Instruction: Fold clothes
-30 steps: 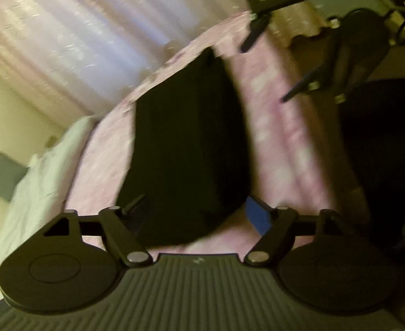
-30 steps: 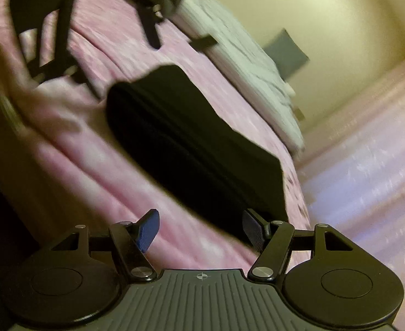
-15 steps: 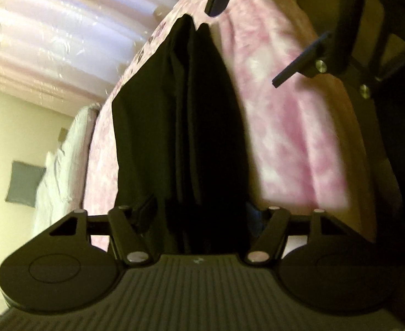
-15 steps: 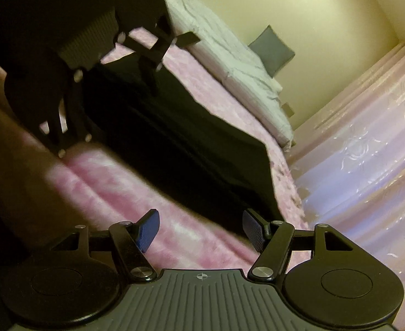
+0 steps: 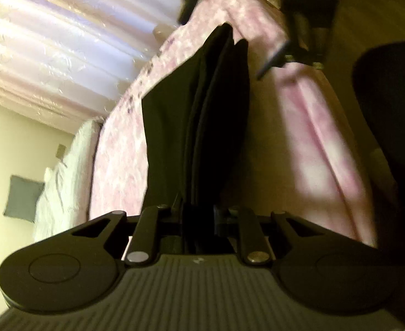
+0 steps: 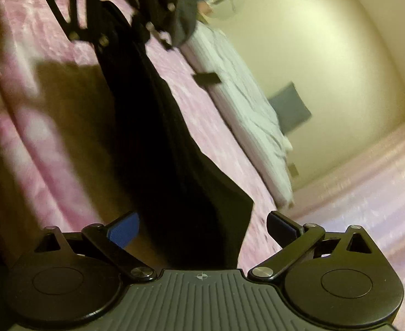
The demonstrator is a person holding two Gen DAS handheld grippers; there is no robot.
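The dark, layered cloth garment [image 5: 202,115] is lying in a long narrow stack of several plies on the pink mottled bedspread [image 5: 307,143], so the folding is looking well advanced, with at least one more fold or a final move apparently remaining. The left gripper [image 5: 199,215] is clamping the near end of that stack, its fingers drawn together on the cloth. The right gripper [image 6: 202,226] is hovering at the opposite end with its blue-padded fingers [image 6: 123,227] spread wide, the cloth passing between them; whether they are touching it is probably not settled in this blurred view. Compared with a second ago, the left gripper's jaws, then parted and hanging off the flat-lying garment, are now closing on its end, and the garment is showing its folded edges on end rather than its broad face, while the right gripper is sitting much nearer its end.
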